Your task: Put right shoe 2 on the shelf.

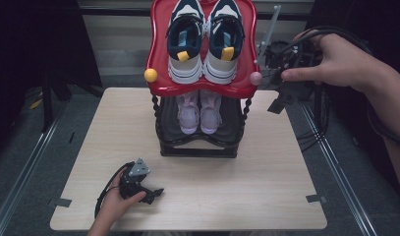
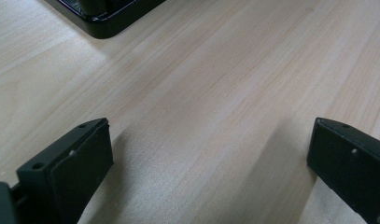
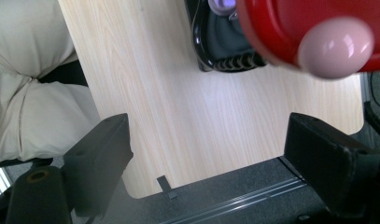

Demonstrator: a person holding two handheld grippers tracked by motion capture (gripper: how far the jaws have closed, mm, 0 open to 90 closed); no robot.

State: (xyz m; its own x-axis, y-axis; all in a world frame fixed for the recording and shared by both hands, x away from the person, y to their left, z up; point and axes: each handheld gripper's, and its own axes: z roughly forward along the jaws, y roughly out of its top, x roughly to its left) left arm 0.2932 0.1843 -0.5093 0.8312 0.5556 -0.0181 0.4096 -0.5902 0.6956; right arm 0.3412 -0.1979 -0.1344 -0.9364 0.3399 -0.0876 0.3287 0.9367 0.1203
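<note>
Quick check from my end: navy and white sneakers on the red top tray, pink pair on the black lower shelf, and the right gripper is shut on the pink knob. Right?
Not quite. The right gripper is open, not shut on the pink knob: the right gripper view shows its fingers spread wide with the knob beyond them. The navy and white sneakers do sit on the red top tray, and the pink pair on the black lower shelf.

Bare table (image 1: 266, 191) in front, shoe rack (image 1: 200, 123) blocking centre, pink knob (image 1: 255, 78) beside right tool (image 1: 273, 73)

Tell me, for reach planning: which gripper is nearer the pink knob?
Right. The right gripper hovers just beside the pink knob; the left gripper rests low on the table, far off.
</note>
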